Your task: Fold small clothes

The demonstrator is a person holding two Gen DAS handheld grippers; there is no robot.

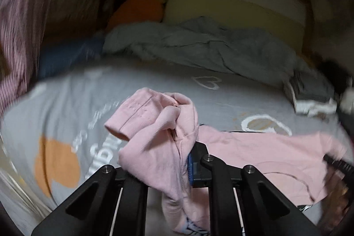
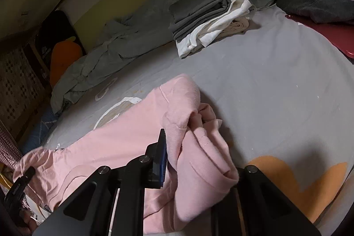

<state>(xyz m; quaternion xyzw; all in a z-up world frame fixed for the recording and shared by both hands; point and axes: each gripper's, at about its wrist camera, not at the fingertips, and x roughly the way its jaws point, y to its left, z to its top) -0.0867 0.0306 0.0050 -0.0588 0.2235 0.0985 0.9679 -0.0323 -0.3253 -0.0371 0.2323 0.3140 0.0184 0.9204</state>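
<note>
A pink garment (image 1: 254, 154) lies spread across the grey bedsheet (image 1: 168, 81), each end bunched up in a gripper. In the left wrist view, the left gripper (image 1: 177, 160) has its jaws drawn narrow on a gathered fold of the pink cloth, one blue-padded finger (image 1: 190, 167) showing against the fabric while the other is buried under it; a ribbed cuff (image 1: 124, 123) sticks out to the left above the sheet. The view is smeared with blur. In the right wrist view, the right gripper (image 2: 177, 156) is likewise pinched narrow on the other bunched end of the garment, its blue pad (image 2: 162, 154) pressed to the cloth and the far finger covered by the folds. The stretch of garment between the two grippers rests flat on the bed.

Further back on the bed sits a rumpled grey blanket (image 2: 106, 59), and beside it a pile of folded clothes (image 2: 203, 21), grey on top of white. An orange cushion (image 2: 64, 54) leans at the head of the bed. A red flat object (image 2: 327, 34) lies near the bed's right edge.
</note>
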